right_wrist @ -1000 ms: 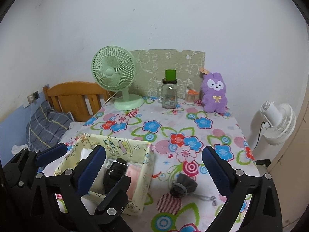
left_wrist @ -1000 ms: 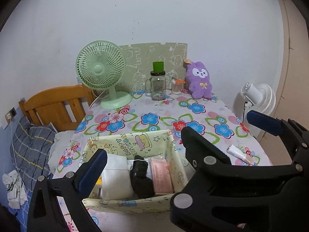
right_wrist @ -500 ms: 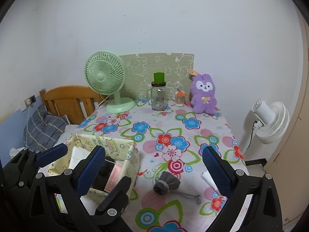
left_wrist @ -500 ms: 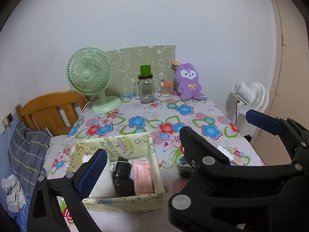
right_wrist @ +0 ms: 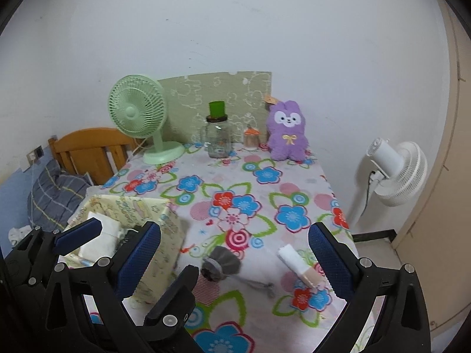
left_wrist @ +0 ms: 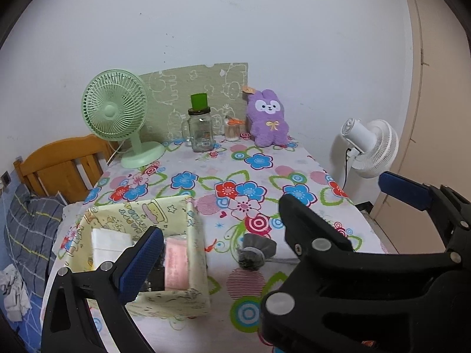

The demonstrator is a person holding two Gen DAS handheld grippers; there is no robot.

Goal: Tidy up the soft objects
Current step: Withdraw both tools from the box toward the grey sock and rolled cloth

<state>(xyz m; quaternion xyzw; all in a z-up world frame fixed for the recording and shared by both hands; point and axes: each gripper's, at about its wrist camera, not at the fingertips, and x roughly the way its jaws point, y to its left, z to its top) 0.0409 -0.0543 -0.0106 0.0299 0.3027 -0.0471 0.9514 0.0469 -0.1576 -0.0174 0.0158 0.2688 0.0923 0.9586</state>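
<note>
Both grippers hang spread and empty above the near table edge. The grey pouch (right_wrist: 221, 265) lies on the cloth between the box (right_wrist: 153, 223) and the rolled towel (right_wrist: 297, 264), ahead of the right gripper (right_wrist: 235, 257) and left of its centre. In my judgement the right gripper is nearer. The towel's long axis runs diagonally toward the right finger.

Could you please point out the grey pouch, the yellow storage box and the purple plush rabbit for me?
grey pouch (right_wrist: 221, 265): right wrist view, its gathered body.
yellow storage box (left_wrist: 197, 253): left wrist view, its right wall.
purple plush rabbit (left_wrist: 267, 123): left wrist view, its chest.
</note>
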